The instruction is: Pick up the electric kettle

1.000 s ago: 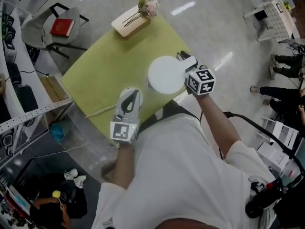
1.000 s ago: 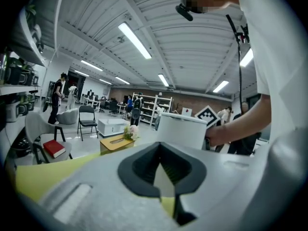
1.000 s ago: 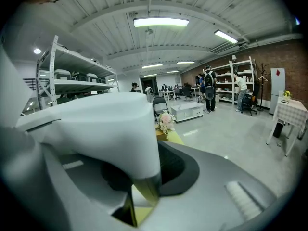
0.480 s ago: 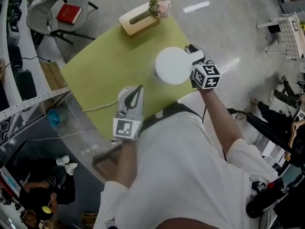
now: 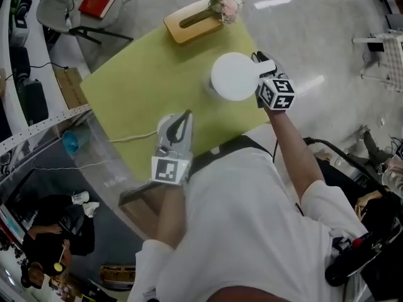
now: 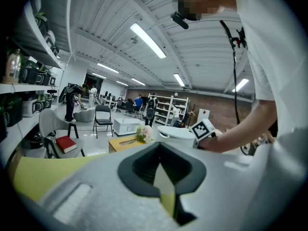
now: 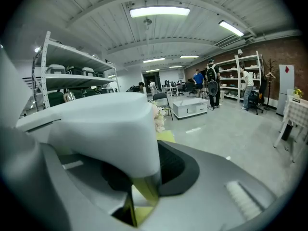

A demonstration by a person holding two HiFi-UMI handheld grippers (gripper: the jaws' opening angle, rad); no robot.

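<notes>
Upper right: right gripper (image 5: 263, 65) clamps the white kettle's (image 5: 234, 75) handle; lift straight, level. Left gripper (image 5: 182, 119) closed, empty.

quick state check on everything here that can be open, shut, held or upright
electric kettle: upright, lid down, handle gripped
right gripper: shut on the kettle's handle
left gripper: shut, nothing between its jaws
red book: closed, flat on a chair

White short-sleeved shirt (image 5: 252, 231), dark chest strap (image 5: 221, 150), grey left gripper (image 5: 186, 114) and right gripper (image 5: 257, 57) with black-and-white marker cubes (image 5: 171, 170)
</notes>
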